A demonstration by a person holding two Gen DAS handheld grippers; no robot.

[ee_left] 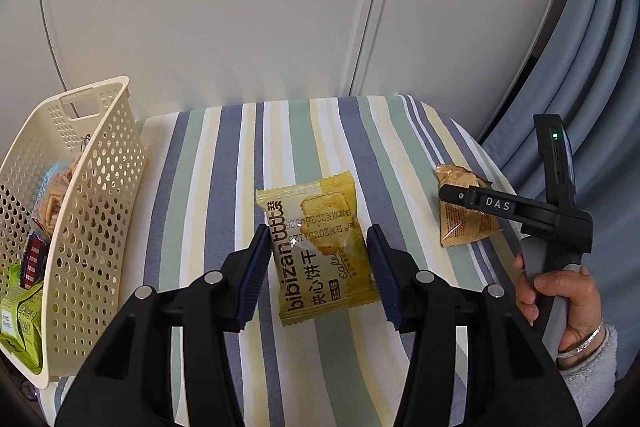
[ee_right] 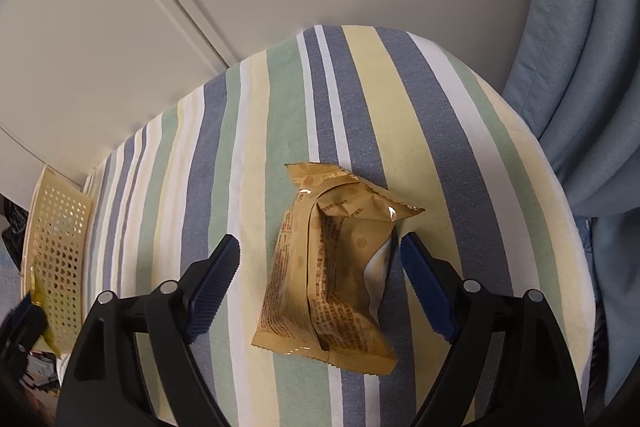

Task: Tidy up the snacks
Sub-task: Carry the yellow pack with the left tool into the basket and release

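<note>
Left wrist view shows the yellow biscuit packet (ee_left: 318, 247) lying flat on the striped cloth (ee_left: 200, 167), well right of the cream basket (ee_left: 94, 187), with the left gripper (ee_left: 318, 277) spread wide around it, gripping nothing. Right of that packet, the right gripper (ee_right: 320, 291) likewise stands released astride the tan packet (ee_right: 328, 267). To grasp cleanly, I'd lower until the pads (ee_left: 256, 275) flank the wrapper's long edges, then close gently.
</note>
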